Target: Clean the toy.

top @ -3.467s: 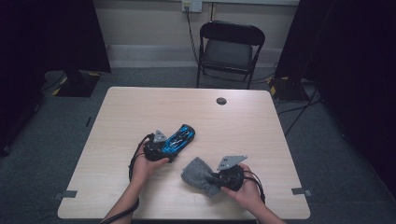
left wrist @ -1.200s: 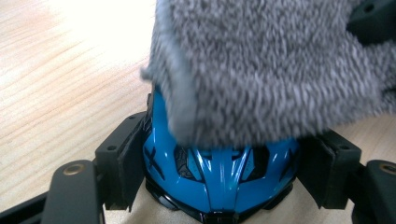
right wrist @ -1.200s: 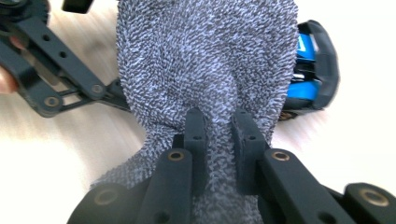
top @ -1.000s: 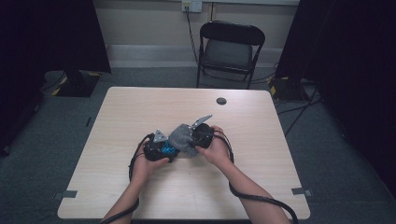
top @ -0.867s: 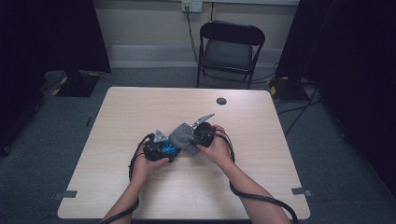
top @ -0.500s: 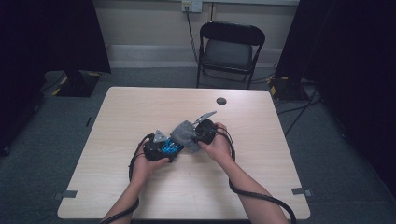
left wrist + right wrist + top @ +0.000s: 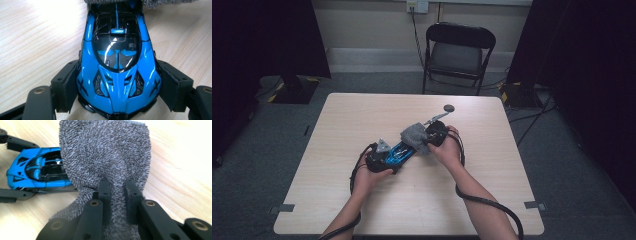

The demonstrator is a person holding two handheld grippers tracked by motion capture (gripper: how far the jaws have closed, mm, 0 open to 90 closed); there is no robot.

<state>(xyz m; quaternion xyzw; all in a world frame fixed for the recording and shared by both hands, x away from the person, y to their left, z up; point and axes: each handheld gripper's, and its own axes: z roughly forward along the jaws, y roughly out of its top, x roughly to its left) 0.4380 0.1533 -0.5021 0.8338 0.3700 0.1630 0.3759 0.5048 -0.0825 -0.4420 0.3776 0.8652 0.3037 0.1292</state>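
A blue and black toy car [image 7: 398,152] lies on the wooden table, and my left gripper [image 7: 393,156] is shut on its sides. In the left gripper view the pads [image 7: 67,83] press on both flanks of the car [image 7: 117,62], with its nose toward the camera. My right gripper [image 7: 424,140] is shut on a grey fuzzy cloth [image 7: 414,134] that lies over the car's far end. In the right gripper view the cloth [image 7: 105,152] is pinched between the two jaws of the right gripper [image 7: 116,187] and hides part of the car [image 7: 37,172].
A small dark round object [image 7: 448,108] sits near the table's far edge [image 7: 412,95]. Behind the table stands a black folding chair [image 7: 457,50]. Cables trail from both grippers over the front half of the table.
The right gripper brought the cloth from the table's front right onto the car. Over the last second it slid the cloth along the car toward its far end. The left hand kept still.
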